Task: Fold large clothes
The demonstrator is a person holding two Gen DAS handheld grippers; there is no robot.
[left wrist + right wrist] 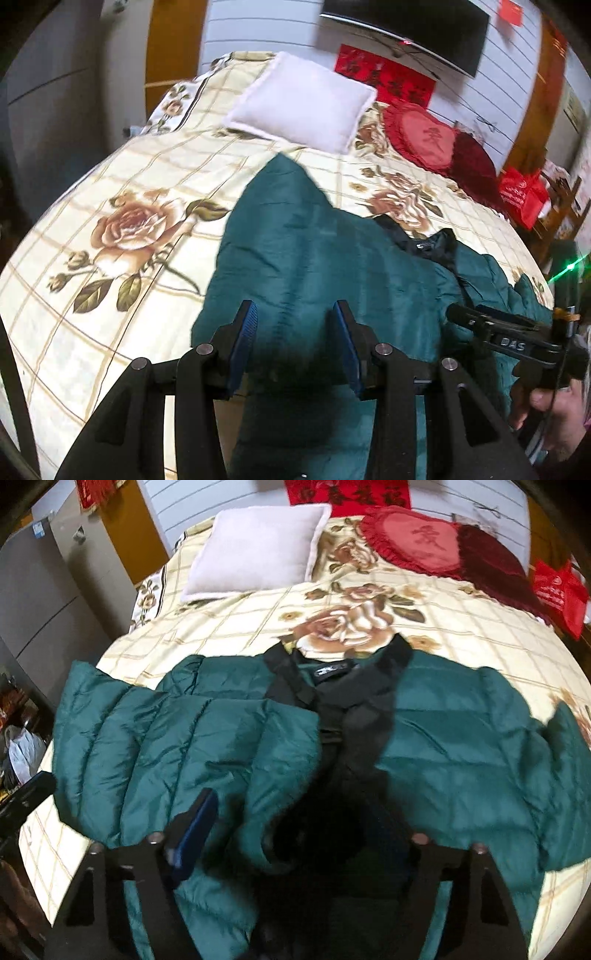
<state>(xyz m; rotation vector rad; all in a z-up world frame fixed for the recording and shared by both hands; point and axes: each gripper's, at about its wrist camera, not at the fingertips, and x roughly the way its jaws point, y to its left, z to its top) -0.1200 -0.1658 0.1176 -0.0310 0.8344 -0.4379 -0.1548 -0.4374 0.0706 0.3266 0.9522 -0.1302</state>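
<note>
Left claw [295,336]: lower centre of frame, jaws wide, over green fabric. Right claw [295,834]: lower centre, left pad visible, right side lost in shadow; state cannot be told. Green puffer jacket [443,746]: quilted, black collar, spread mid-frame on bed [461,627]; left sleeve folded inward. Bare floral bedspread beyond; white pillow [255,550] at top.

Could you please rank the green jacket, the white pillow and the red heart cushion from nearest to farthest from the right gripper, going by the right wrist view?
1. Green jacket: directly under and ahead of the right gripper.
2. White pillow: far end of the bed, left.
3. Red heart cushion: far end, right; too close to the pillow to rank firmly.
</note>
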